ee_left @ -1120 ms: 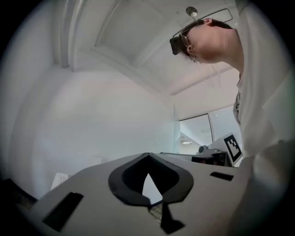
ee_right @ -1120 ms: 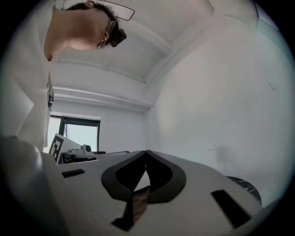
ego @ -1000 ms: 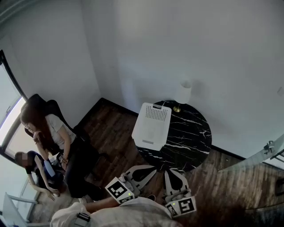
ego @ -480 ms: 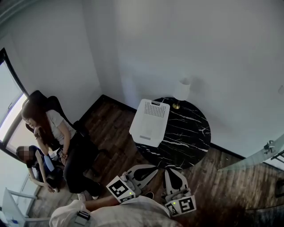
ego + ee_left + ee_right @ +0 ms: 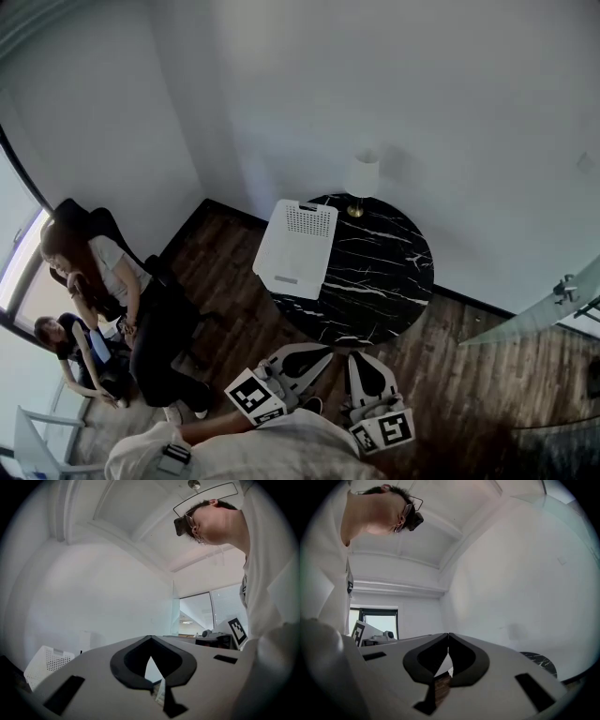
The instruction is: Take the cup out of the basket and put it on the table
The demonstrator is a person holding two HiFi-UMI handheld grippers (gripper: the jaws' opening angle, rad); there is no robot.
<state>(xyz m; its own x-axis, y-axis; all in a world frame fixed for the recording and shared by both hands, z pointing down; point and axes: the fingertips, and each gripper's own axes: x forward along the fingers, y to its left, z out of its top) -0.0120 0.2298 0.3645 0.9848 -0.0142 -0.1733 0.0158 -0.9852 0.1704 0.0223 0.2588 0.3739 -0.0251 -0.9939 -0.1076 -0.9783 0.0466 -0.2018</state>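
A white perforated basket [image 5: 293, 246] stands on the left part of a round black marble table [image 5: 380, 281]; it also shows low at the left of the left gripper view [image 5: 47, 663]. No cup is visible in any view. My left gripper [image 5: 323, 352] and right gripper [image 5: 362, 358] hang side by side over the wooden floor, short of the table's near edge. Both are shut with nothing between the jaws, whose tips meet in the left gripper view [image 5: 150, 637] and in the right gripper view [image 5: 448, 634].
A white-shaded lamp [image 5: 361, 178] with a gold base stands at the table's far edge by the wall. Two people sit at the left, one on a black chair [image 5: 89, 220]. A glass panel [image 5: 553, 309] stands at the right. Part of the table [image 5: 540, 663] shows in the right gripper view.
The head view has shifted: table, basket and lamp now sit further left and higher in the frame. Both grippers stay shut and low in the view.
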